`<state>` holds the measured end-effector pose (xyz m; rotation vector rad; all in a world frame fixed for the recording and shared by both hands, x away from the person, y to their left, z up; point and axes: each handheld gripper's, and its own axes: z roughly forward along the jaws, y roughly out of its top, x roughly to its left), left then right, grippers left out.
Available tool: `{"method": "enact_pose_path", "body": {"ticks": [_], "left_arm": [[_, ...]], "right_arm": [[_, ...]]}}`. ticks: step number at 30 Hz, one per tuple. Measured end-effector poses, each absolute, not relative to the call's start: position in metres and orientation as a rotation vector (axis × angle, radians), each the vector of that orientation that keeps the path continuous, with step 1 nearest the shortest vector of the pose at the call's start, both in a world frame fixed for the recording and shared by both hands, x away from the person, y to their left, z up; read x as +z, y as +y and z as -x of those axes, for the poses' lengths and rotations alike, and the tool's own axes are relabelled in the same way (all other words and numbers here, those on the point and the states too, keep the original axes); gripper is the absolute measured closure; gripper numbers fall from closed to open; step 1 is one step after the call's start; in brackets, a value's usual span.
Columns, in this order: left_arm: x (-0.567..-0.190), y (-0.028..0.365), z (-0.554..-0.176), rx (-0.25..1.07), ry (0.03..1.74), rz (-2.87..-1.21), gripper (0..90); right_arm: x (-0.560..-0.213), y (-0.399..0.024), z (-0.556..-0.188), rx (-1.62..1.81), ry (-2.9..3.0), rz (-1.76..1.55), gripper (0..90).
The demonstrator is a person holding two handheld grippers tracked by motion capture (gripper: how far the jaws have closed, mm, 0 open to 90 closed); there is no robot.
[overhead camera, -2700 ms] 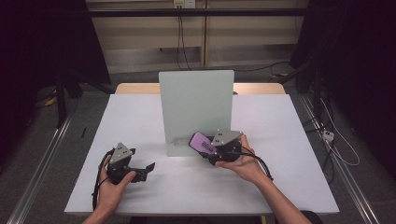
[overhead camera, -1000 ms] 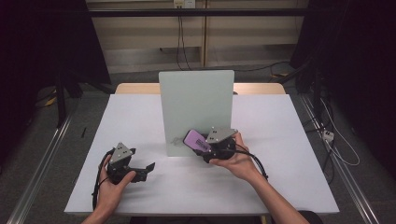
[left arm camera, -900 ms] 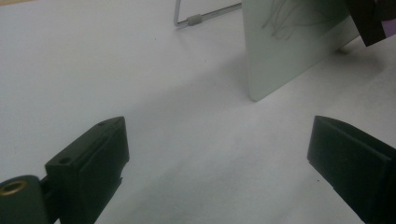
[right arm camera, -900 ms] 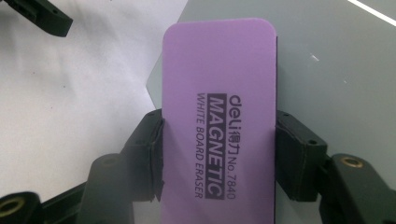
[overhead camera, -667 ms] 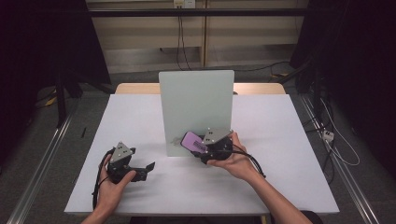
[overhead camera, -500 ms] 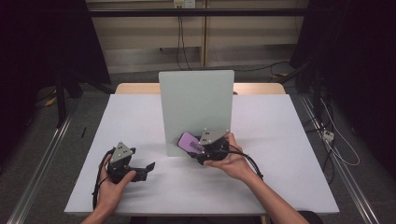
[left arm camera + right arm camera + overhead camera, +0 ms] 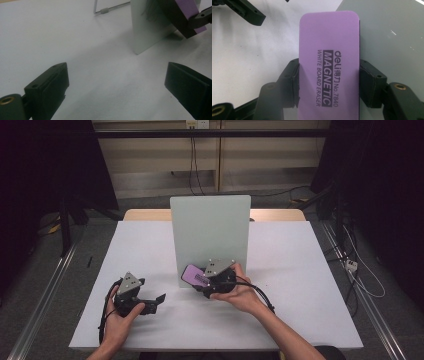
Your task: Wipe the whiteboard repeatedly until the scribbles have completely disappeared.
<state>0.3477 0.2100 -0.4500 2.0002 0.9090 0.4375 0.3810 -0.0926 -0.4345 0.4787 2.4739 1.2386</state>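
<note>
The flat purple whiteboard eraser with rounded corners, printed in dark letters "deli MAGNETIC WHITE BOARD ERASER No.7840", sits pinched across its width by the fingers of your right gripper, one black pad pressed on each long edge. In the high view you hold that eraser just above the counter at the foot of the upright pale grey-green whiteboard panel, at its lower left part, with its purple face turned up and toward you and its far end close against the panel; whether it touches the panel's face, you cannot tell. The left gripper view shows the eraser tilted, with its dark underside facing the board.

Your right gripper lies low in your right hand, its grey three-cornered plate on top and its cable running back along your wrist.

Your left gripper rests on the white counter well to the left of the board, gripped by your left hand. Its fingers are spread wide apart with only bare counter between them, pointing toward the panel's lower edge.

The board stands near the middle of the counter, propped on a thin wire stand behind it.
</note>
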Motion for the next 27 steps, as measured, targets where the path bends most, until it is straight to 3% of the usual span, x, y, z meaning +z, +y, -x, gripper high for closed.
{"method": "enact_pose_path", "body": {"ticks": [16, 27], "left_arm": [[-0.449, 0.211, -0.347, 0.437, 0.913, -1.995, 5.5], [-0.449, 0.211, -0.347, 0.440, 0.908, -1.998, 5.5]], "right_arm": [[-0.407, -0.110, -0.388, 1.298, 2.367, -0.533, 41.5], [-0.414, -0.099, -0.386, 1.272, 2.380, -0.505, 41.6]]}}
